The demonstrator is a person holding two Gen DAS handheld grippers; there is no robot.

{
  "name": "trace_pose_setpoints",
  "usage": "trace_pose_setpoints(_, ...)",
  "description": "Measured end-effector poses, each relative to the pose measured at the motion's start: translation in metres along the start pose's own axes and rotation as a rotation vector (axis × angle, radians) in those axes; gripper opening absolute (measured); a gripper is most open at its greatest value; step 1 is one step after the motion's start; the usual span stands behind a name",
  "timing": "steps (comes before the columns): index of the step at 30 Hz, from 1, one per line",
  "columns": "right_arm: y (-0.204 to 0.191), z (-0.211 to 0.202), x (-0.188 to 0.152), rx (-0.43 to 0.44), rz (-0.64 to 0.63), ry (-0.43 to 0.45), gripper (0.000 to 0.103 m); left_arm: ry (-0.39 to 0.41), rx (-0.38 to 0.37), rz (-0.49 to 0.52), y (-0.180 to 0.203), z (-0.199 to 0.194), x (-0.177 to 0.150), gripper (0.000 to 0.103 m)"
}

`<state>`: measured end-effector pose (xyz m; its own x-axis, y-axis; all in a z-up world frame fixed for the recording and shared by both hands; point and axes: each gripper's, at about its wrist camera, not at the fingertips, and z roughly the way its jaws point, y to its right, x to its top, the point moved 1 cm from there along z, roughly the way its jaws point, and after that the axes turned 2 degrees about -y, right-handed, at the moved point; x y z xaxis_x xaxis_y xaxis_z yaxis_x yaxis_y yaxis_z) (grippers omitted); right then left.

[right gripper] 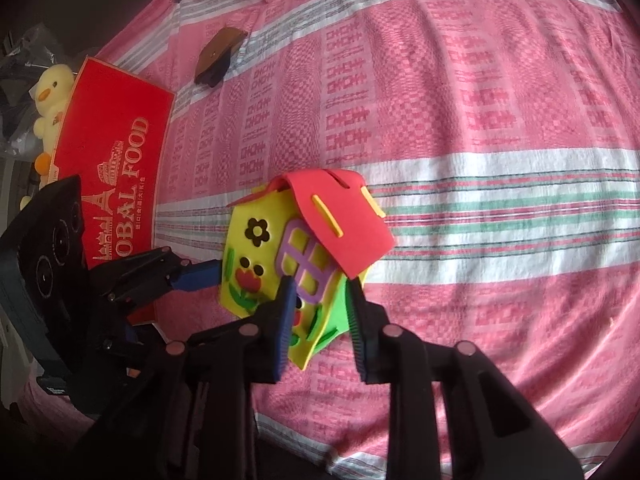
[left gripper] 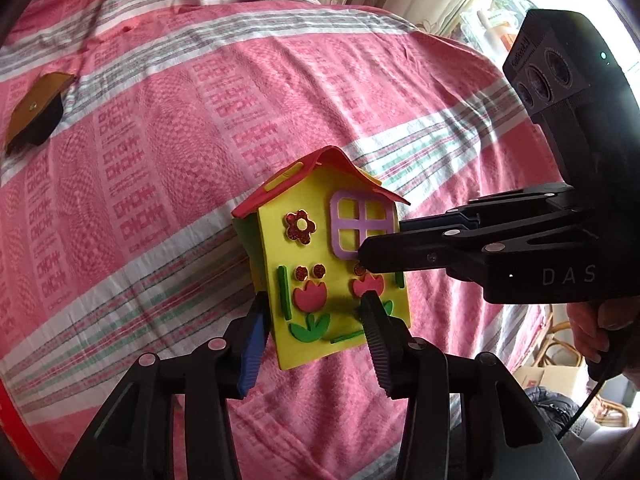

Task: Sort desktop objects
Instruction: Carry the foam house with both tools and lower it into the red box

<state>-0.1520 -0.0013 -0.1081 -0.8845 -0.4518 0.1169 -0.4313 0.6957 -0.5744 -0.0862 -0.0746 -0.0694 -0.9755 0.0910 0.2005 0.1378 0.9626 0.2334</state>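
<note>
You have one red box [right gripper: 116,152] at the bed's left edge, one brown pouch [right gripper: 218,56] near its far edge, and one foam house [left gripper: 332,264] mid-bed [left gripper: 200,128]. Your left hand-held gripper [left gripper: 316,312] grips the house's lower walls; your right hand-held gripper [right gripper: 320,292] closes on its window side, crossing the front.

- The left gripper [left gripper: 316,320] was black plastic, with one blue ribbed pad and one black ribbed pad, and round silver screws on its links.
- The right gripper [left gripper: 362,256] had "DAS" in grey letters, three round lenses and a black cable.
</note>
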Motion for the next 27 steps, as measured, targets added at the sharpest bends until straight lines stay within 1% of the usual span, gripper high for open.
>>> trace_pose_setpoints(2,-0.004,0.000,0.001,-0.026,-0.020,0.007,0.019,0.001,0.004,-0.008,0.001,-0.001,0.001,0.040)
trace_pose_setpoints(4,-0.008,-0.002,0.001,-0.043,-0.038,0.015,0.015,0.006,0.023,-0.001,0.004,-0.004,0.001,0.033)
trace_pose_setpoints(5,-0.009,-0.004,0.001,-0.055,-0.048,0.018,0.013,0.009,0.034,0.004,0.006,-0.006,0.001,0.032)
trace_pose_setpoints(9,-0.017,-0.013,0.001,-0.091,-0.088,0.041,0.012,0.029,0.088,0.021,0.012,-0.012,0.000,0.027)
trace_pose_setpoints(11,-0.022,-0.018,0.001,-0.104,-0.111,0.056,0.012,0.042,0.112,0.021,0.012,-0.016,0.000,0.027)
trace_pose_setpoints(14,-0.030,-0.024,0.002,-0.101,-0.140,0.072,0.011,0.062,0.128,0.006,0.010,-0.021,0.000,0.027)
trace_pose_setpoints(27,-0.057,-0.038,0.001,-0.080,-0.209,0.112,0.011,0.130,0.169,-0.049,0.009,-0.049,-0.004,0.026)
